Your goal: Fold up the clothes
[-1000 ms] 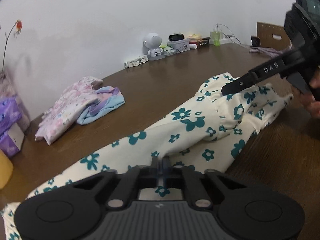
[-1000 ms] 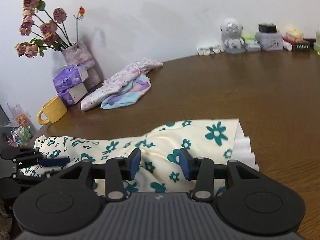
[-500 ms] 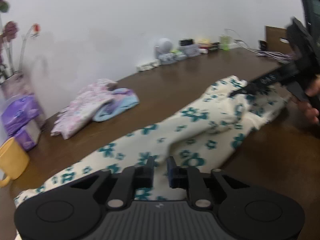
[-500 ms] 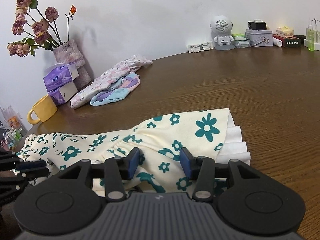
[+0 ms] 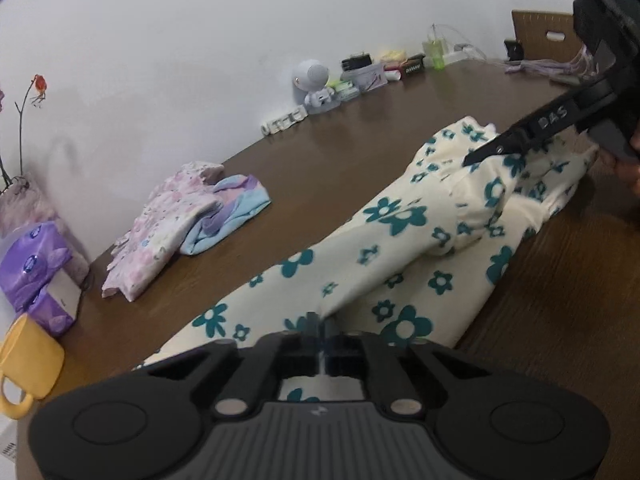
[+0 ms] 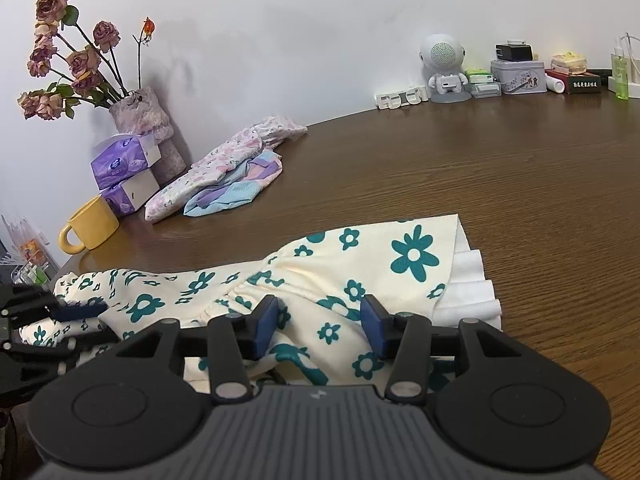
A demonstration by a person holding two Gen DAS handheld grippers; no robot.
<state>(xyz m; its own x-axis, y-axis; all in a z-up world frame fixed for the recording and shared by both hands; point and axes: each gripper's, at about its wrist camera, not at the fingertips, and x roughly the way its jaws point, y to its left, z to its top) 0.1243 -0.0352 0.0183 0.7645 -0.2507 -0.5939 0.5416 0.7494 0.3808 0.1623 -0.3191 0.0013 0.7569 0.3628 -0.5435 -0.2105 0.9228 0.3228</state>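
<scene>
A cream garment printed with teal flowers (image 5: 400,248) lies stretched across the brown wooden surface (image 6: 500,184), running from the bottom centre of the left wrist view up toward its upper right. In the right wrist view the same cloth fills the lower middle, with a stack of white pleated folds (image 6: 468,292) showing at its right edge. The left gripper (image 5: 320,330) sits at the bottom centre of its own view with its jaws pressed together on a pinch of the flowered fabric. The right gripper (image 6: 320,322) has its jaws spread wide, the blue pads (image 6: 266,322) standing on either side of a hump of the cloth without pinching it; in the left wrist view its black fingers (image 5: 520,136) slant in from the upper right, just over the far end of the garment, with a bit of the person's hand (image 5: 630,166) behind them at the right edge. Further back, at the left of the surface, a small heap of pink and blue clothes (image 6: 224,168) lies apart from the garment, near a yellow mug (image 6: 90,224), purple tissue packs (image 6: 124,172) and a vase of dried roses (image 6: 76,64). Along the white wall at the upper right stand a little white robot figure (image 6: 442,66) and some boxes.
</scene>
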